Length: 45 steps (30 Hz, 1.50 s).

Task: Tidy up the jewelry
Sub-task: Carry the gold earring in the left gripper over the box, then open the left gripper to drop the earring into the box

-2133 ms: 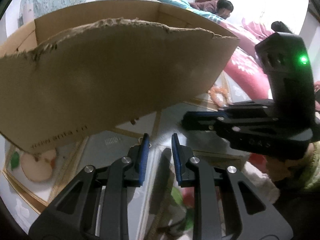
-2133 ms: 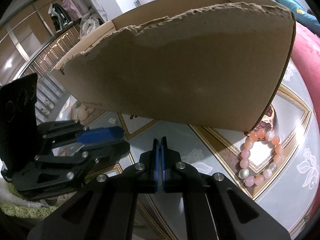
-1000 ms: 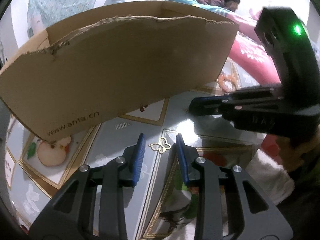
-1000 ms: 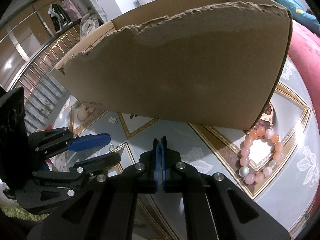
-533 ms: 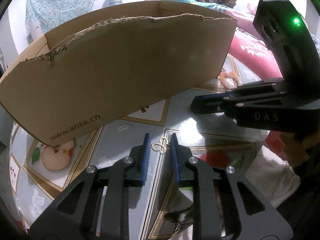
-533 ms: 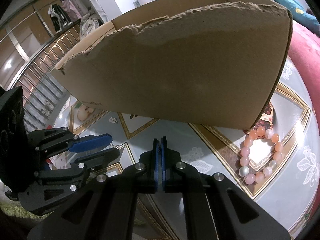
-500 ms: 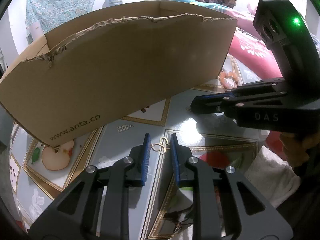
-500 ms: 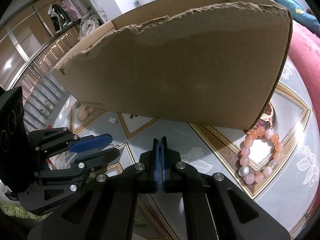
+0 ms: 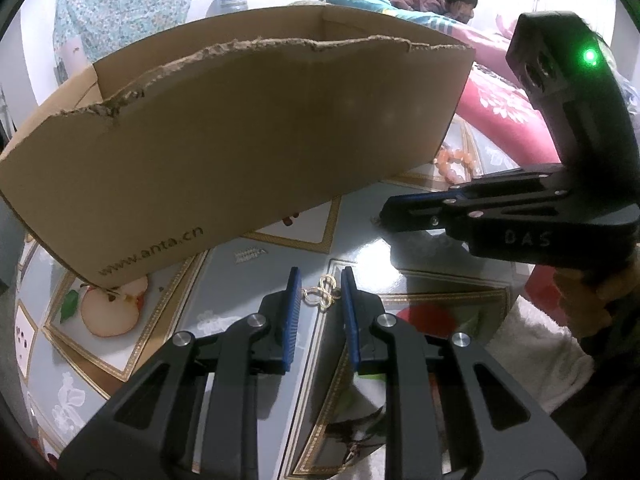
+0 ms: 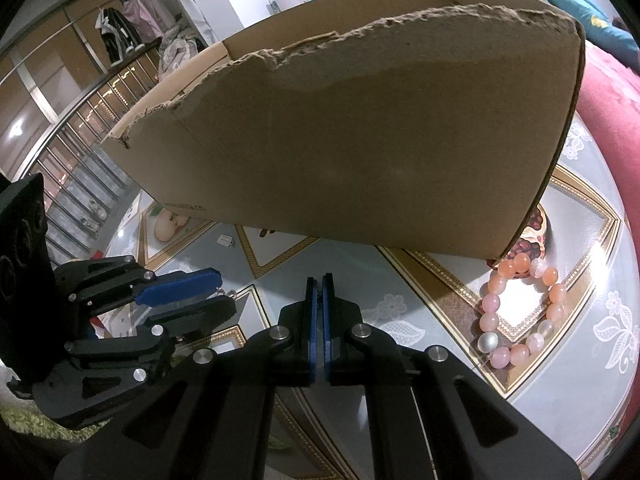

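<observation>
A small gold knot-shaped pendant (image 9: 321, 295) lies on the patterned table cover (image 9: 256, 292), right in front of the cardboard box (image 9: 240, 140). My left gripper (image 9: 319, 280) is shut on it, the blue pads touching both of its ends; it rests on the table. From the right wrist view the left gripper (image 10: 226, 294) sits low at the left. My right gripper (image 10: 319, 280) is shut and empty, hovering over the table; it also shows as right gripper (image 9: 384, 214) beside the left. A pink bead bracelet (image 10: 491, 303) lies at the box's right corner.
The tall box (image 10: 360, 140) with a torn top edge blocks the far side. A small white strip (image 9: 249, 255) lies by its base. A red quilt (image 9: 508, 120) borders the table at right. A person (image 9: 440, 0) lies on a bed behind.
The left gripper's jaws have narrowed onto the gold pendant, which earlier lay loose between wider pads. The right gripper has stayed shut and still.
</observation>
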Available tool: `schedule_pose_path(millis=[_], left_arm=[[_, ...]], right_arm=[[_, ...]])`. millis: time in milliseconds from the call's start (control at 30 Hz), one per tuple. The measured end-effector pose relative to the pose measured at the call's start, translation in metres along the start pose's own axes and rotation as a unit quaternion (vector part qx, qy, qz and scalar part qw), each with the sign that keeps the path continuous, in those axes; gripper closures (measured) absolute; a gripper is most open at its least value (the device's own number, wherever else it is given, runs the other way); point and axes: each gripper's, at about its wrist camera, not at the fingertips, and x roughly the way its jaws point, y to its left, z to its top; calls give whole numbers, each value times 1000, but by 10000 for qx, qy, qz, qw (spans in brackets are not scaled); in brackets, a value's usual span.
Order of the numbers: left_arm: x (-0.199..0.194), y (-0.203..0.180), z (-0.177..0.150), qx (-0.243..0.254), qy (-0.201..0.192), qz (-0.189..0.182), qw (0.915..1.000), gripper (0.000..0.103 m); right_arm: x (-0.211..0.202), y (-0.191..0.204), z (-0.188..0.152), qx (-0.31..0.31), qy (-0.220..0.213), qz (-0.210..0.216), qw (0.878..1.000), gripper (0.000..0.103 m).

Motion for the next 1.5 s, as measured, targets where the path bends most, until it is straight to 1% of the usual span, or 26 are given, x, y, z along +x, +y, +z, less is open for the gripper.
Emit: schedule_pose_path(millis=[167,267,433,500,667,767,867,933,1000,1067,1133,1233,1267,1333,1400,1433,1500], left_arm=[[-9,1,1,-22,-97,10,9999,84],[-17,1,2,-15,-184,24,9998,84],[-35,3,8,15,-376,66,9993,84],[-44,6,12,-14,-483,34,9988,84],[-70,12,25,-95,-827,-40,9965,84],[-88,17,40,-156,-1112,-174,9935,84],[-98,26,56,-315,-1367,-362,9894,84],[-97,32,69,-387,-1443,-427,9879,84],[-88,34,83,-352,-1403,-356,9888,84],[-74,35,95,-325,-1283,-364,9905,84],[-52,37,111,-335,-1022,-313,9937,84],[-26,41,123,-380,-714,-184,9966,84],[-18,43,126,-378,-628,-188,9971,84],[-1,47,130,-434,-461,-80,9980,84],[13,50,132,-517,-306,-50,9982,80],[17,51,132,-578,-253,-37,9980,78],[16,52,130,-629,-276,-49,9976,75]], right_arm=[[-1,2,0,-73,-7,-42,10000,100],[-5,4,0,-119,-57,85,9999,100],[-22,9,5,-219,-241,217,9992,100],[-36,10,10,-268,-402,286,9984,100],[-74,14,29,-370,-894,466,9942,100],[-93,13,46,-392,-1186,527,9908,100],[-98,6,64,-276,-1312,518,9896,100],[-95,4,75,-198,-1312,433,9902,100],[-91,3,87,-197,-1324,321,9905,100],[-85,2,96,-232,-1328,177,9907,100],[-79,1,103,-251,-1314,63,9910,100],[-66,0,115,-324,-1236,-350,9912,100],[-59,0,118,-365,-1176,-534,9910,100],[-46,-3,123,-346,-1007,-762,9914,100],[-37,-5,123,-251,-856,-885,9921,99],[-36,-5,122,-225,-867,-887,9920,99],[-37,-4,121,-191,-924,-824,9921,92]])
